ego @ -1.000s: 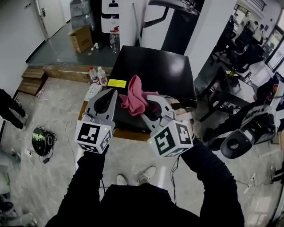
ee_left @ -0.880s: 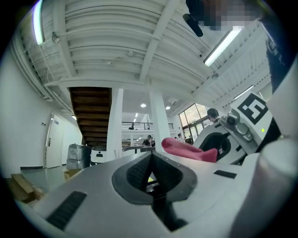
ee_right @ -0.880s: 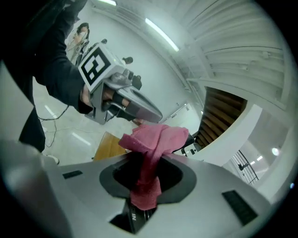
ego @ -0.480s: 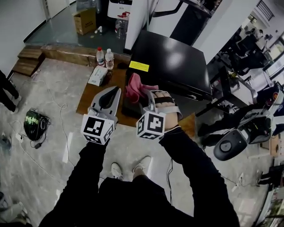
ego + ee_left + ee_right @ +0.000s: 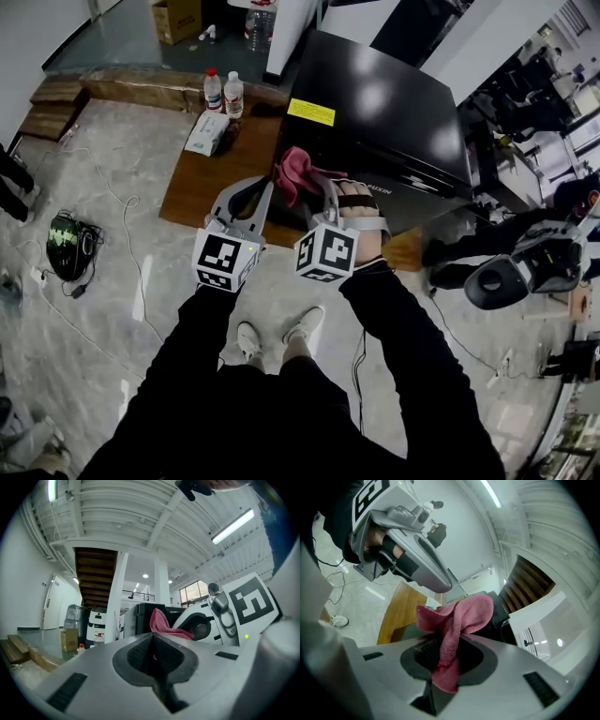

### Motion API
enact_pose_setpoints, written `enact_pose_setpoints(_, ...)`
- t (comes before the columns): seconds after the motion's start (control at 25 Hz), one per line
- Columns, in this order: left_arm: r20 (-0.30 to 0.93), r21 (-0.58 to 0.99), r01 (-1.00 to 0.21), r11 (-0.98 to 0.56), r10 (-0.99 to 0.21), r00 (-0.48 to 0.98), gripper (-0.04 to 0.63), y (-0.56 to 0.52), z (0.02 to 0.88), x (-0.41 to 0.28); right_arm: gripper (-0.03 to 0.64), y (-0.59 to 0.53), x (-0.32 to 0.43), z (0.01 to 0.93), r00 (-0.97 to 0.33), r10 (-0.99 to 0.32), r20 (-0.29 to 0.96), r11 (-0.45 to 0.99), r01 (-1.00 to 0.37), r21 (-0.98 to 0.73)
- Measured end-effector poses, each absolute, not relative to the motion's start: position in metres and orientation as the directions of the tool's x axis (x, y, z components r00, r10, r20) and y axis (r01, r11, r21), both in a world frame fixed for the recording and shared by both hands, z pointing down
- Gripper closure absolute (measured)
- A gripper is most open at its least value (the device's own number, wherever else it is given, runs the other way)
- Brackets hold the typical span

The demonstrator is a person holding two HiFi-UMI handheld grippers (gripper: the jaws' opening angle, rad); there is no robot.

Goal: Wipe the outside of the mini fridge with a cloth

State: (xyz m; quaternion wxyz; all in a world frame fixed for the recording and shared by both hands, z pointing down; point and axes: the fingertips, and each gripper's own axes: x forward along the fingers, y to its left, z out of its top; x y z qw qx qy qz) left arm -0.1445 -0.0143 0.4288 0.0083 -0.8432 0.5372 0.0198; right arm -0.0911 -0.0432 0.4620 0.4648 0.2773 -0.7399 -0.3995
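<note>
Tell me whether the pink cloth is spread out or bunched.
Bunched: the pink terry cloth is a crumpled wad pinched in the right gripper, folds sticking out past its jaws.

You're standing in a big open workplace, part office and part test lab, not a home. Rolling office chairs (image 5: 525, 267) stand to your right, a loose cable (image 5: 125, 202) trails over the polished stone floor (image 5: 112, 375), and a cardboard box (image 5: 176, 17) sits by the wall. Overhead there's a ribbed white ceiling (image 5: 140, 508) with tube lights (image 5: 233, 526), and ahead white columns (image 5: 161, 585) and a wooden staircase (image 5: 96, 573).
</note>
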Motion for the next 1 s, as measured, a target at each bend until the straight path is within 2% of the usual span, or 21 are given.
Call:
enact_pose_setpoints(0.44, 0.084, 0.040, -0.896, -0.443, -0.892, 0.445, 0.589, -0.035, 0.548, -0.135, 0.526, -0.053, -0.093, 0.588, -0.370, -0.706, 0.604, 0.666, -0.056, 0.744)
enact_pose_setpoints(0.68, 0.156, 0.155, -0.890, -0.429, -0.879, 0.451, 0.589, -0.043, 0.616, -0.138, 0.526, -0.054, -0.093, 0.668, -0.360, -0.649, 0.671, 0.731, -0.047, 0.681)
enact_pose_setpoints(1.0, 0.291, 0.145, -0.881, -0.450, -0.832, 0.473, 0.589, -0.047, 0.704, -0.124, 0.526, -0.057, -0.089, 0.758, -0.327, -0.586, 0.741, 0.795, -0.055, 0.604)
